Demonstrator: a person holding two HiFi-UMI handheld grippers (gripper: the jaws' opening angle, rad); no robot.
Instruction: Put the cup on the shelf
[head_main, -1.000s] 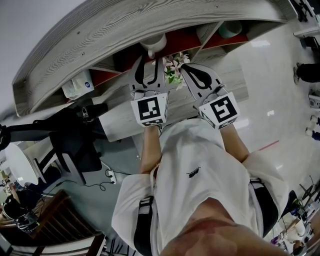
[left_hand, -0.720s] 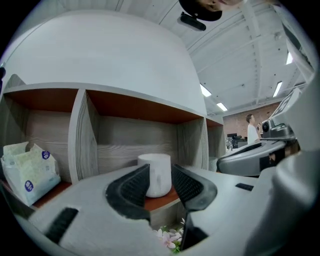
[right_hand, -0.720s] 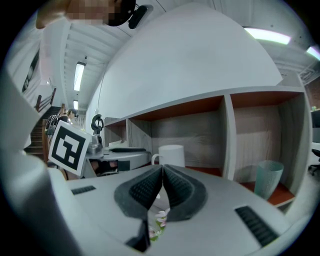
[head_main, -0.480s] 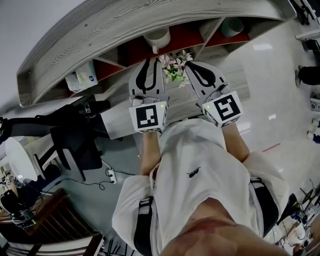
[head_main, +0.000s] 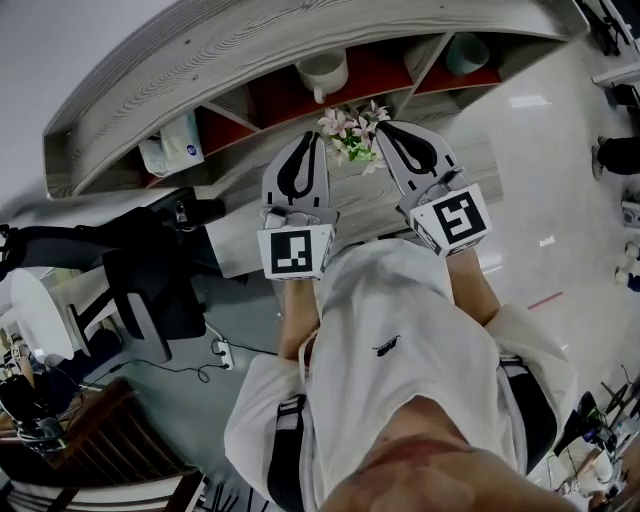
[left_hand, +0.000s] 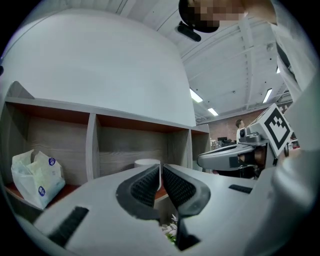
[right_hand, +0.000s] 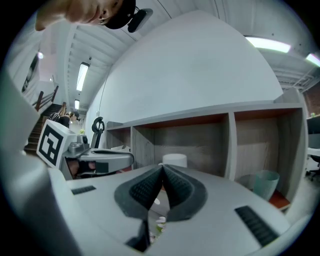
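The white cup (head_main: 323, 72) stands upright in the middle compartment of the grey shelf (head_main: 200, 60), apart from both grippers. It shows just behind the jaw tips as the cup (left_hand: 146, 163) and the cup (right_hand: 174, 160). My left gripper (head_main: 312, 140) is held level in front of that compartment. Its jaws have just been closing and now meet with nothing between them; the left gripper (left_hand: 160, 167) is shut. Beside it, my right gripper (head_main: 385, 130) is shut and empty, also seen as the right gripper (right_hand: 162, 168).
A pack of tissues (head_main: 172, 155) lies in the left compartment and a teal cup (head_main: 466, 52) stands in the right one. Pink flowers (head_main: 350, 135) sit between the grippers below the shelf. A black chair (head_main: 150, 290) is at the left.
The left gripper's jaws went from wide open by the cup to shut. It drew back from the shelf, and the cup stayed in the compartment.
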